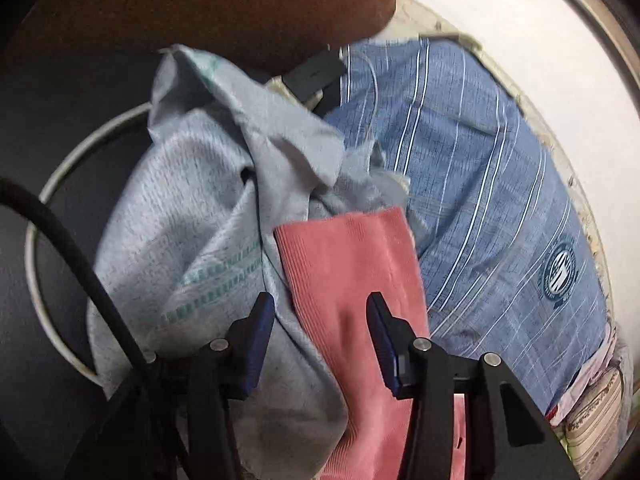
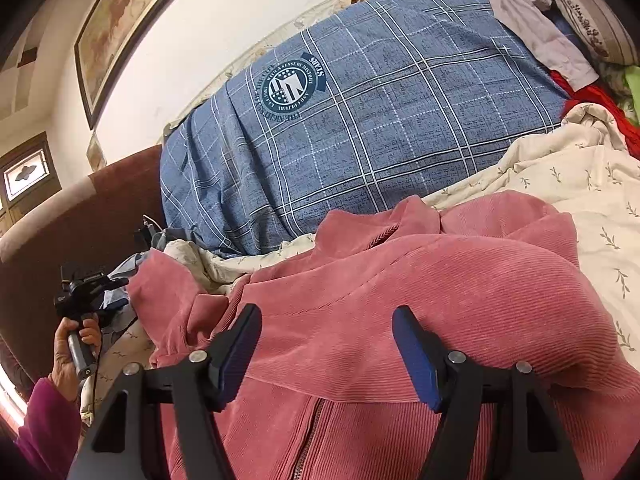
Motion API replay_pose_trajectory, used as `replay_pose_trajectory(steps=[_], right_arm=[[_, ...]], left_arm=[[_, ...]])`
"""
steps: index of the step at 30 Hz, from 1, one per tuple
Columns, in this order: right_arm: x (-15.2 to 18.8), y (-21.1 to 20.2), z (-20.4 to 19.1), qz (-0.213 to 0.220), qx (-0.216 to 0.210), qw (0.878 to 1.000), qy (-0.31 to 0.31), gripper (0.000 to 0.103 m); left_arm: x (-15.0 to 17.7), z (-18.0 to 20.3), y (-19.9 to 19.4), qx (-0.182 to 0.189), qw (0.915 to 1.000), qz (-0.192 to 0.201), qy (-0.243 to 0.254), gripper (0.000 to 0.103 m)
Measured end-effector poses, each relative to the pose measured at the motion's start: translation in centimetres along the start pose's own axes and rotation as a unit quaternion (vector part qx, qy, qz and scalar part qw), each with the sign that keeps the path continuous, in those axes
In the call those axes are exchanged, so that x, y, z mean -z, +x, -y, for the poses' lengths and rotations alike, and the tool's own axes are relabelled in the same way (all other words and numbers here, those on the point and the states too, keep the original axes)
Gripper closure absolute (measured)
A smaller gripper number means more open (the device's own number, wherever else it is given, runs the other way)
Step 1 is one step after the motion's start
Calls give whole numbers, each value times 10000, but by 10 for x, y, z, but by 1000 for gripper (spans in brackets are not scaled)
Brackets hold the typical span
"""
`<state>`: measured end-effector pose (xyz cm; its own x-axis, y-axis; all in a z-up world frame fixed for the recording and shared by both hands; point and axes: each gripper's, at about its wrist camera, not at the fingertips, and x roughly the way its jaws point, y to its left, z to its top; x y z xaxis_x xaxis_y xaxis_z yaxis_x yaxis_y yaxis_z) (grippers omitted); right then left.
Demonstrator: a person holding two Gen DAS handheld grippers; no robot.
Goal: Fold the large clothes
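A pink corduroy jacket (image 2: 420,280) with a front zipper lies spread on the bed, collar away from me. My right gripper (image 2: 326,316) is open just above its chest, holding nothing. In the left wrist view a pink sleeve or edge of the jacket (image 1: 344,264) runs between the open fingers of my left gripper (image 1: 320,304), over a crumpled pale blue garment with green stripes (image 1: 192,216). The left gripper also shows at the far left of the right wrist view (image 2: 86,284), held by a hand.
A blue plaid quilt with a round emblem (image 2: 360,120) is piled behind the jacket, also in the left wrist view (image 1: 480,184). A cream leaf-print bedspread (image 2: 580,184) lies beneath. More clothes (image 2: 528,12) are heaped at back right. A brown headboard (image 2: 80,220) is on the left.
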<state>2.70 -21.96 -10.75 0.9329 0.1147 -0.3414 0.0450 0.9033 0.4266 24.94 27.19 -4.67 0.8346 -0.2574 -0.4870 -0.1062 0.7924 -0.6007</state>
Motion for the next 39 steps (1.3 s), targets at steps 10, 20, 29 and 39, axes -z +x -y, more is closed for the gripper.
replay_pose_trajectory(steps=[10, 20, 29, 39], right_arm=[[2, 1, 0, 6, 35, 10000, 1, 32], [2, 1, 2, -4, 27, 10000, 36, 32], [1, -2, 1, 90, 102, 9999, 39, 33], [-2, -10, 4, 196, 189, 9996, 97, 38]], left_arm=[[0, 28, -8, -12, 9986, 104, 526, 55], [0, 5, 14, -143, 9992, -372, 84, 55], [2, 28, 13, 7, 9986, -280, 450, 84], [7, 45, 30, -528, 9939, -493, 828, 92]])
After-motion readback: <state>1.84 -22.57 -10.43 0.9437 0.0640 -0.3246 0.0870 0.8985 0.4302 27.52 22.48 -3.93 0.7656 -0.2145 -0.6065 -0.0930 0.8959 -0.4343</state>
